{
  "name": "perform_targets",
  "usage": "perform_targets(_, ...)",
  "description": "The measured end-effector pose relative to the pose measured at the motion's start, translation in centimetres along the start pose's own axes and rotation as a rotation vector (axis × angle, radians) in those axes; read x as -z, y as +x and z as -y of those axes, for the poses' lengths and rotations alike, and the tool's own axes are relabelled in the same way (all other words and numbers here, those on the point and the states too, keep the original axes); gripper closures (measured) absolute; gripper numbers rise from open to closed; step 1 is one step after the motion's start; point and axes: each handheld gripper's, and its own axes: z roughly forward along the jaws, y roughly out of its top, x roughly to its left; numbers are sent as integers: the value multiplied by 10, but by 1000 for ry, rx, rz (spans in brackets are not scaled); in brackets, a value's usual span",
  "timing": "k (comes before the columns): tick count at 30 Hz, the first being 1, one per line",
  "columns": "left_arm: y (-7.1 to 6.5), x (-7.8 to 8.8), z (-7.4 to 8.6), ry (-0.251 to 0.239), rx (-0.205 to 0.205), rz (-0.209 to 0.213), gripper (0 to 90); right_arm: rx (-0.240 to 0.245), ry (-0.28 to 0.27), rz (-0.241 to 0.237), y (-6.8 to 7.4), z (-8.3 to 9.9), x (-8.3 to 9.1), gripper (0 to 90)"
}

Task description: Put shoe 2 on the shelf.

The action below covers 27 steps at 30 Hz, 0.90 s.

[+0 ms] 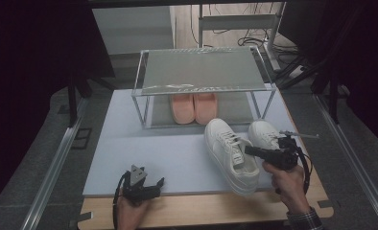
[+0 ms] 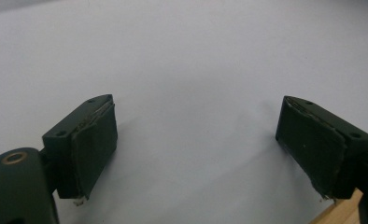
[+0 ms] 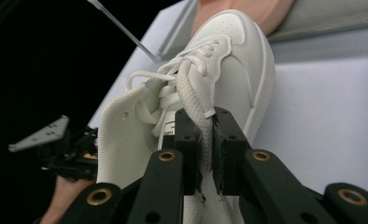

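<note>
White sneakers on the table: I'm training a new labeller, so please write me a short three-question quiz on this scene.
1. True or false: the left gripper has its fingers shut on a lace.
2. What is the right gripper pinching? A) a white lace of a sneaker; B) a pink shoe; C) a rack leg.
3. What lies under the clear rack?

Key: 1. False. Its fingers stand open over the bare mat. 2. A. 3. A pair of pink shoes.
</note>
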Motion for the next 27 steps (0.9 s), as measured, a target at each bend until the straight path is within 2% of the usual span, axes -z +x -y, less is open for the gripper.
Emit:
perform_targets(15,0,0,0,-3,-1,0,127,-18,-52,-152,22,-22,4,825)
perform_targets(27,0,0,0,1,-3,0,127,-20,-87,-216,42,-45,3,826)
